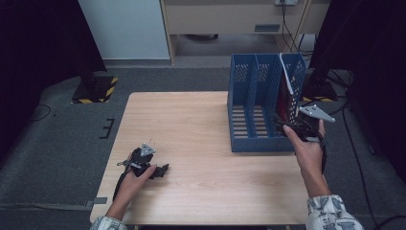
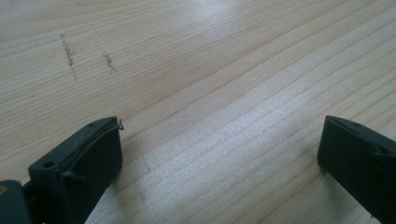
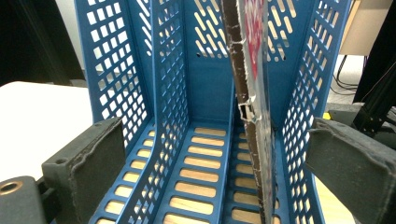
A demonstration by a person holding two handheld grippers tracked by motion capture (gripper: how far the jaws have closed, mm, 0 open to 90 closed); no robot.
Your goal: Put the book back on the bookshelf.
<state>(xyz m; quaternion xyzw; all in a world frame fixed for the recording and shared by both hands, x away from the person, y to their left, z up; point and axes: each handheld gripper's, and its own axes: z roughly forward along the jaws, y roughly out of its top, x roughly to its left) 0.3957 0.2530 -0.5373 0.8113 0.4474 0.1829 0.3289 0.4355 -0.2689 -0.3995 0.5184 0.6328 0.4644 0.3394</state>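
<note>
The book (image 3: 252,93) stands upright in the rightmost compartment of the blue file rack (image 1: 251,103), at the far right of the surface (image 1: 191,124), leaning against the divider on its left. The right tool (image 1: 289,123) sits at the rack's near open end with its jaws spread, the book's worn edge between them but not yet touched. To grip well, the tool should advance straight along the compartment, centre the jaws on the book's edge, and press together only once both pads overlap the cover. The perforated right wall and the divider leave little side room and may catch a jaw. The left tool (image 1: 160,170) rests on the near left surface, jaws spread, holding nothing.
</note>
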